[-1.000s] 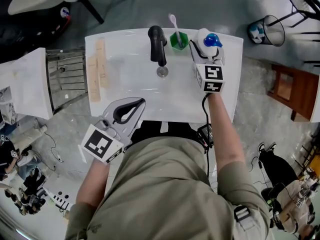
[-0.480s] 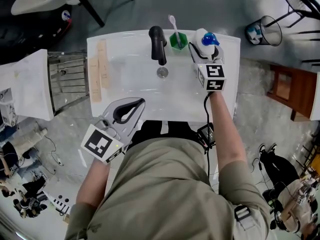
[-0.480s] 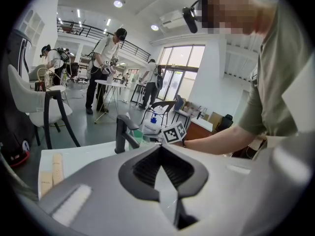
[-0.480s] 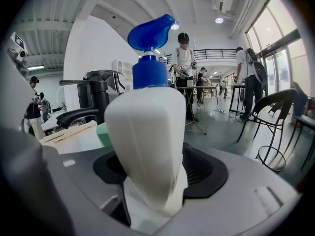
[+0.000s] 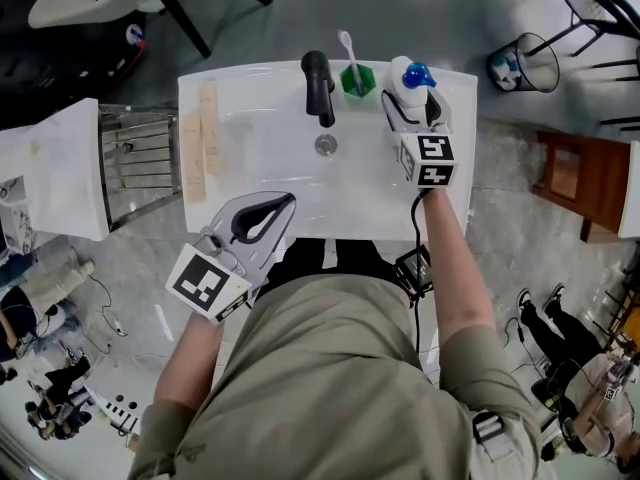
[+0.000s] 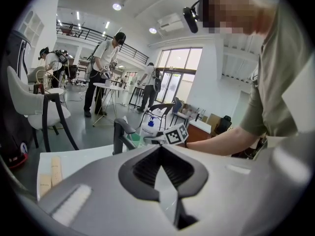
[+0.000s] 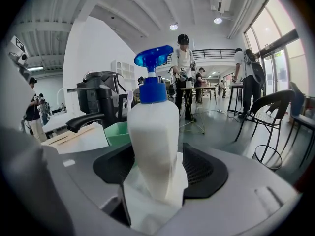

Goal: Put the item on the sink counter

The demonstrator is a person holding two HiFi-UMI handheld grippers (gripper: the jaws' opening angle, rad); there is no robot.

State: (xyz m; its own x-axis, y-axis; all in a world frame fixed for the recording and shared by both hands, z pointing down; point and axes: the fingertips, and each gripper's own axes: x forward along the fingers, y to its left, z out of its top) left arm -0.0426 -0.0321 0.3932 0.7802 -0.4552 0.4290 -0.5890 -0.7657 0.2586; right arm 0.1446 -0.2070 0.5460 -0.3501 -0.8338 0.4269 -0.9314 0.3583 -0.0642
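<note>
A white bottle with a blue pump top (image 5: 412, 76) stands upright at the back right corner of the white sink counter (image 5: 230, 78). My right gripper (image 5: 411, 106) is shut on the bottle's body; in the right gripper view the bottle (image 7: 153, 127) fills the gap between the jaws of that gripper (image 7: 155, 157). Whether its base touches the counter is hidden. My left gripper (image 5: 282, 205) hovers shut and empty over the front left edge of the basin, and in the left gripper view its jaws (image 6: 161, 168) meet with nothing between them.
A black faucet (image 5: 318, 86) rises at the back middle above the drain (image 5: 325, 145). A green cup with a toothbrush (image 5: 356, 78) sits just left of the bottle. Two wooden strips (image 5: 197, 138) lie along the counter's left side. A wire bin (image 5: 527, 63) stands on the floor at right.
Almost nothing: the head view shifted slightly, and the right gripper with the bottle edged a little toward the green cup. The left gripper stays put.
</note>
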